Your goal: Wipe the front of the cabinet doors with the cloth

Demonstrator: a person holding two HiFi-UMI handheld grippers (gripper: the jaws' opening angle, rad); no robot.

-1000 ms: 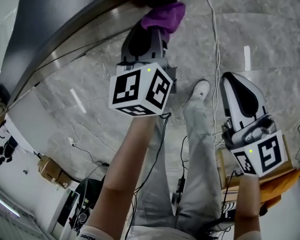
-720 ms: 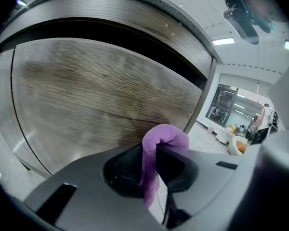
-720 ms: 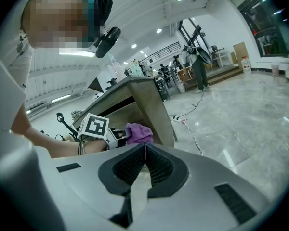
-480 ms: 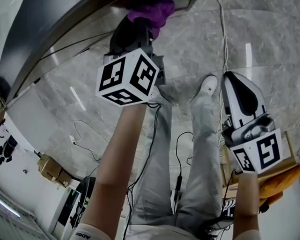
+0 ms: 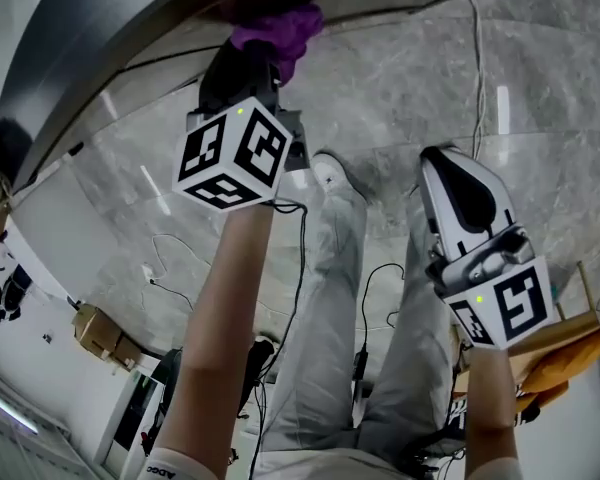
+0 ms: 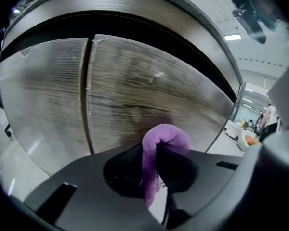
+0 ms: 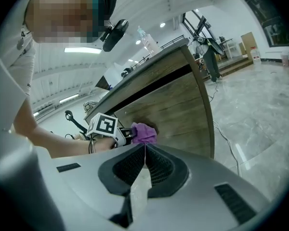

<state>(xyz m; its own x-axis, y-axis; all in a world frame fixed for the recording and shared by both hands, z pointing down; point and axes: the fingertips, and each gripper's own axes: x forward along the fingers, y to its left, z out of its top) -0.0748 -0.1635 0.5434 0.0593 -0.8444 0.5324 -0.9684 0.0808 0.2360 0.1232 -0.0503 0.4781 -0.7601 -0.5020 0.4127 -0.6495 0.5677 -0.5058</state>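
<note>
My left gripper is shut on a purple cloth, pressing it against the wood-grain cabinet door. In the left gripper view the cloth bulges out between the black jaws, right at the door face, to the right of the vertical seam between two doors. The right gripper view shows the cloth held on the cabinet front by the left gripper. My right gripper hangs apart over the floor, jaws shut together with nothing between them.
A grey marble floor lies below, crossed by white and black cables. The person's legs and white shoe stand under the grippers. A dark countertop overhangs the cabinet. A brown box sits at right.
The left gripper with the cloth has slid leftward along the cabinet front. The right gripper shifted slightly left, and the legs stepped the same way.
</note>
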